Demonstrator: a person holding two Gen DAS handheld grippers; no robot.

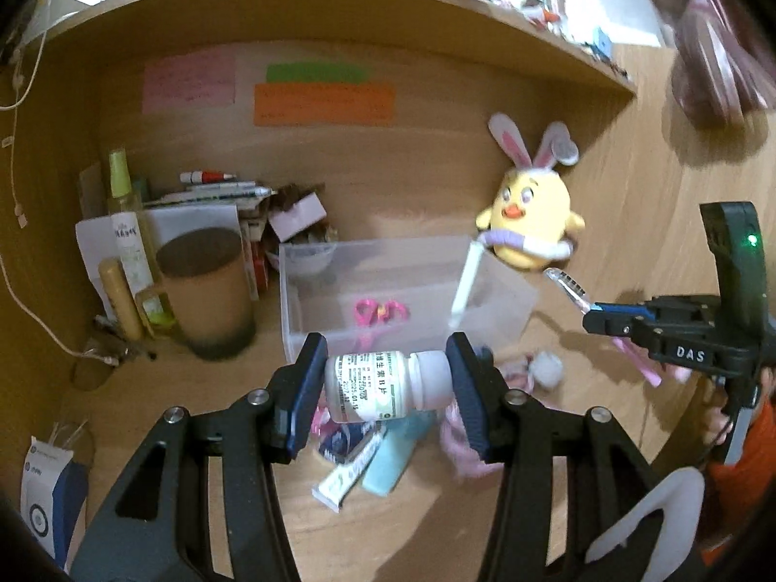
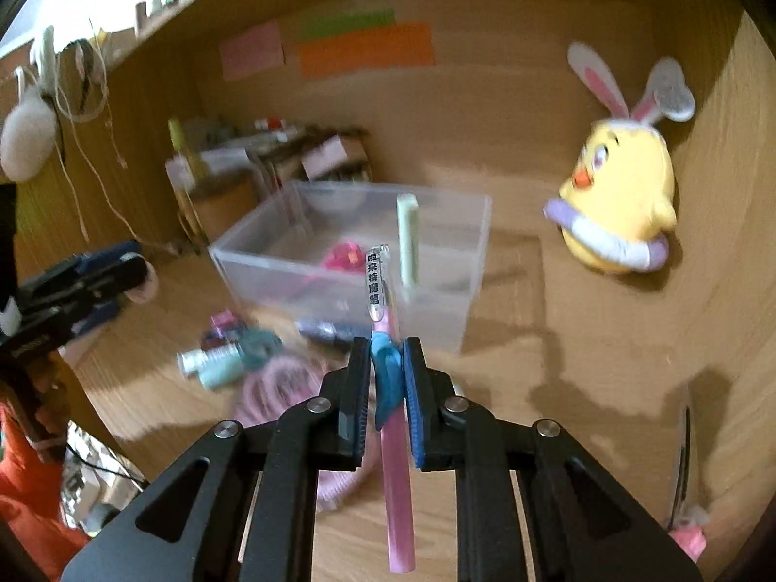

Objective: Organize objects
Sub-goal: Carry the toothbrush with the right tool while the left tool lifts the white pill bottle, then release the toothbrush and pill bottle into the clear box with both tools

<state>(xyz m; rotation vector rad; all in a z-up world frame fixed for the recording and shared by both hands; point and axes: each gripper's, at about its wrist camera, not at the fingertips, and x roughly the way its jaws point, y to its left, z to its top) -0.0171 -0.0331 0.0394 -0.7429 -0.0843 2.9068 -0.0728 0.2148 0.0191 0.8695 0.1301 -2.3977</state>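
Observation:
My left gripper is shut on a white pill bottle, held sideways above the desk, its cap against the right pad. My right gripper is shut on a pink pen at its blue grip, the clear cap pointing forward. Ahead of both stands a clear plastic box holding a pink clip and a pale stick leaning on its wall. In the left wrist view the right gripper hangs to the right of the box. The left gripper shows at the right wrist view's left edge.
Loose items lie on the desk before the box: a teal tube, a pink cord, small packets. A yellow chick plush leans on the right wall. A brown mug, spray bottle and stacked pens and papers crowd the back left. A shelf runs overhead.

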